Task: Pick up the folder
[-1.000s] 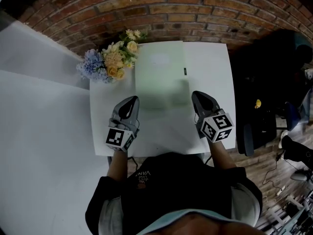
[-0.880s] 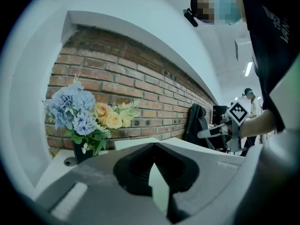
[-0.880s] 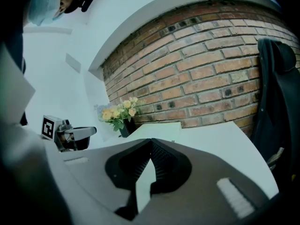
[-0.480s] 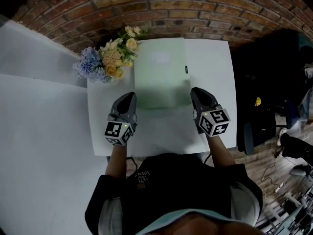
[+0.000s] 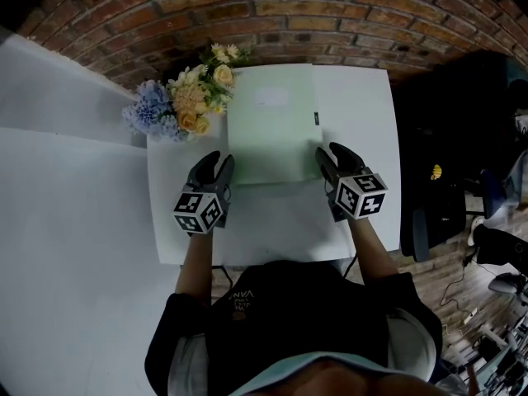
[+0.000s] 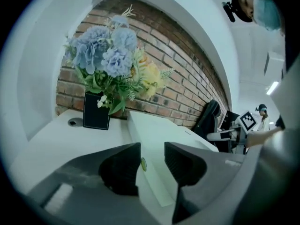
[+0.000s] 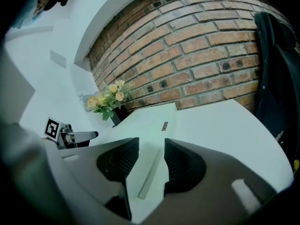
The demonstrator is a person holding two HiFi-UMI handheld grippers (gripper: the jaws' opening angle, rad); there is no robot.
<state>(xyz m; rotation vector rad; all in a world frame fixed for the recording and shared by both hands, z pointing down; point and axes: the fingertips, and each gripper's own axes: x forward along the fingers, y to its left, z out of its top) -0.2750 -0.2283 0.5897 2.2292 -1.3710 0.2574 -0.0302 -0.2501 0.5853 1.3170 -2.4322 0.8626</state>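
A pale green folder [image 5: 272,122] lies flat on the white table [image 5: 363,122], its long side running away from me. My left gripper [image 5: 218,164] sits at the folder's near left corner. Its jaws are opening, and the corner of the folder [image 6: 159,135] shows in the gap without the pads pressing on it. My right gripper [image 5: 327,157] is at the near right corner. Those jaws are opening too, and the folder's edge [image 7: 150,125] runs through the gap, clear of both pads.
A bunch of blue and yellow flowers [image 5: 186,101] in a black vase [image 6: 96,117] stands by the folder's far left corner. A brick wall [image 5: 289,15] backs the table. Dark chairs and bags [image 5: 450,180] crowd the right side.
Both grippers moved forward and down to the folder's near corners. Their jaws, shut before, now stand parted.
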